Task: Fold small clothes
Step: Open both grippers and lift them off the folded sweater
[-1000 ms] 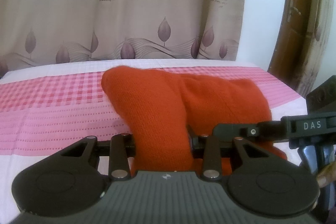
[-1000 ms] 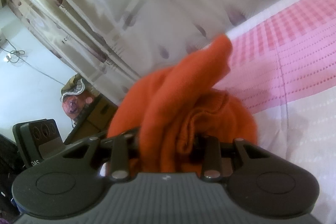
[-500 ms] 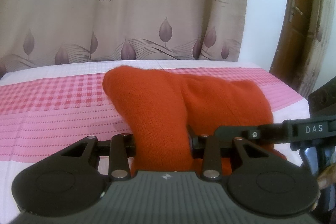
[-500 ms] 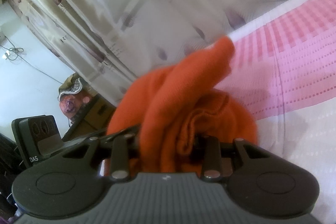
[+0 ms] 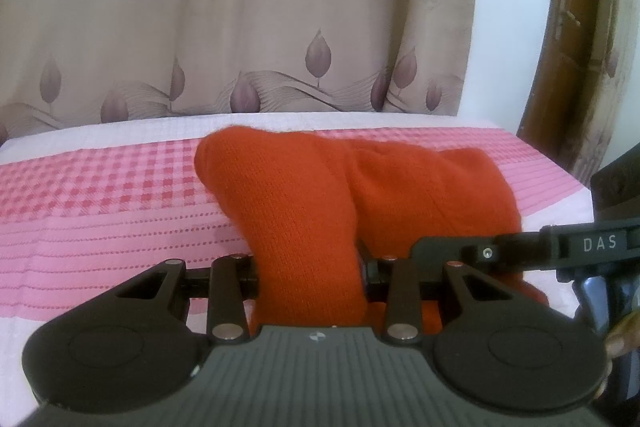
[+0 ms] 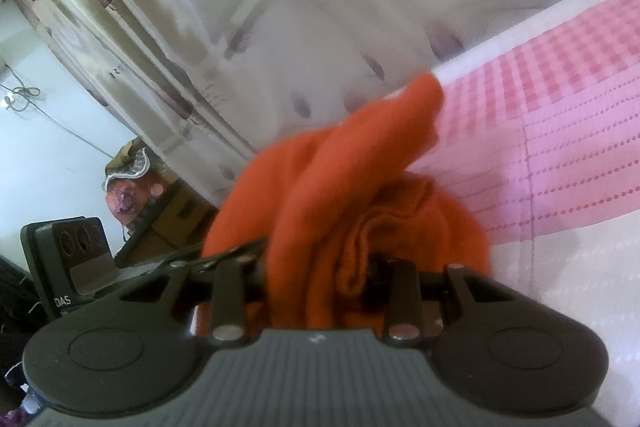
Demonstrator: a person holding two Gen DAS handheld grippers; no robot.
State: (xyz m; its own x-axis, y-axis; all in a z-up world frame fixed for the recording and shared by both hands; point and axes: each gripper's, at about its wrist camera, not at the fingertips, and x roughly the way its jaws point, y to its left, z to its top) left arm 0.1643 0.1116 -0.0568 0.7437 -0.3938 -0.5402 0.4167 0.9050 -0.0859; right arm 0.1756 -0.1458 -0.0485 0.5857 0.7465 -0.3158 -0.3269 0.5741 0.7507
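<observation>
Left wrist: scene unchanged; both hand-held grippers [image 5: 308, 267] [image 6: 320, 267] still clamp orange garment [image 5: 304, 195].

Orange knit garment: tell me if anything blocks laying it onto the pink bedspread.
Nothing visible does. Both the left gripper and the right gripper are clamped on the orange knit garment, and the pink bedspread beside it lies bare.

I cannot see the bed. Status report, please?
Left gripper and right gripper shut on orange garment. Garment bunched over pink bedsheet. Nothing blocking.

A bed [image 5: 120, 227] in pink-and-white checked cover — an orange knit garment [image 5: 420, 195] lies on it.
</observation>
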